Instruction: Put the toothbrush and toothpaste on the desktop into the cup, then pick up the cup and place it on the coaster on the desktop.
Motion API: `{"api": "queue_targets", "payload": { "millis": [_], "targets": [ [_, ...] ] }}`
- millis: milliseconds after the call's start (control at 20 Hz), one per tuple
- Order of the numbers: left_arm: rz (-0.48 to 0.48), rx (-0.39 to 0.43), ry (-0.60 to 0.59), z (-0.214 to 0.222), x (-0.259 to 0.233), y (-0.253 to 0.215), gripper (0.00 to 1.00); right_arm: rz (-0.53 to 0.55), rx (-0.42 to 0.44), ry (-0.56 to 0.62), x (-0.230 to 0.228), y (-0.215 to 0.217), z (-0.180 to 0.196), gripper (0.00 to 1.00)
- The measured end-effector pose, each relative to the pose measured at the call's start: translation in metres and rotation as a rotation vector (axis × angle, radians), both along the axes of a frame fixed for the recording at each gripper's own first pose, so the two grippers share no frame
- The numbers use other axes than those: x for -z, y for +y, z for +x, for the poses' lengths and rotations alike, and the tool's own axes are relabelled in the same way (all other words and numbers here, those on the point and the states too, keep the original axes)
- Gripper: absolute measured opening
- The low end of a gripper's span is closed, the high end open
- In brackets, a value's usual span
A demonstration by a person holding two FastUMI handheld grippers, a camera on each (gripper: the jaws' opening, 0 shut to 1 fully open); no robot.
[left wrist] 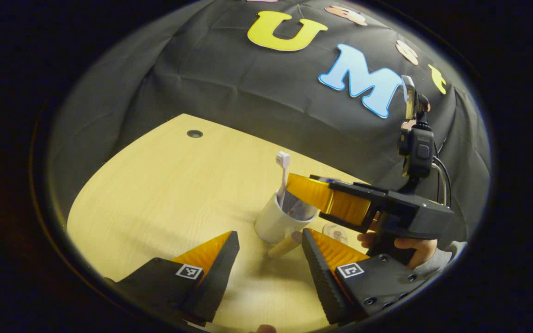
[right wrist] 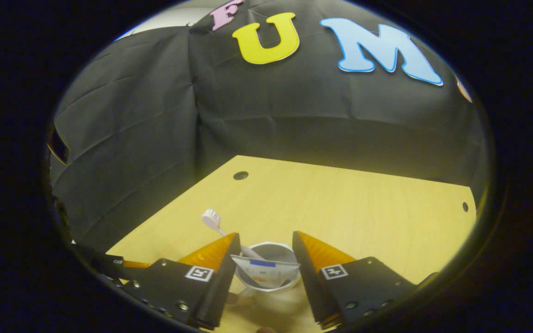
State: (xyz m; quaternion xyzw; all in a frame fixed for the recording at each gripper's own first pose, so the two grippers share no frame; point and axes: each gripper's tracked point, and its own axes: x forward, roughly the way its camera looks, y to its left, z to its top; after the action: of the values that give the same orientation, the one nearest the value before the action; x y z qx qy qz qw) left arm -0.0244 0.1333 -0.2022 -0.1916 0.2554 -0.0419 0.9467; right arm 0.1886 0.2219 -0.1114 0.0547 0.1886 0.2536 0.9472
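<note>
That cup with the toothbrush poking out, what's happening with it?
A person is working with a gripper in each hand. The toothbrush already stands in the white cup on the desktop. The right gripper hovers just over the cup with the toothpaste between its open fingers, dropping into the cup. The left gripper waits open beside the cup. The coaster lies just behind it.

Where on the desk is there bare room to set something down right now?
Bare desktop runs from the white cup out to the grommet hole and the wall; the right gripper view shows another free stretch beyond the cup toward the far edge. It is crowded around the cup: toothbrush, right gripper above it, coaster beside it.
</note>
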Motion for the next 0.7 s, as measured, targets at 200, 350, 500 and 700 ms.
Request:
{"api": "queue_targets", "payload": {
  "millis": [200,350,500,700],
  "targets": [
    [0.013,0.022,0.015,-0.001,0.001,-0.008,0.90,0.014,0.012,-0.033,-0.016,-0.004,-0.006,0.84],
    [0.028,0.043,0.058,0.005,0.009,-0.025,0.90,0.073,0.051,-0.103,-0.053,-0.027,-0.019,0.84],
    [0.061,0.061,0.113,0.002,0.020,-0.030,0.86,0.076,0.113,-0.143,-0.074,-0.065,-0.032,0.84],
    [0.115,0.096,0.193,0.010,0.036,-0.040,0.90,0.055,0.233,-0.153,-0.081,-0.132,-0.059,0.84]
  ]
}}
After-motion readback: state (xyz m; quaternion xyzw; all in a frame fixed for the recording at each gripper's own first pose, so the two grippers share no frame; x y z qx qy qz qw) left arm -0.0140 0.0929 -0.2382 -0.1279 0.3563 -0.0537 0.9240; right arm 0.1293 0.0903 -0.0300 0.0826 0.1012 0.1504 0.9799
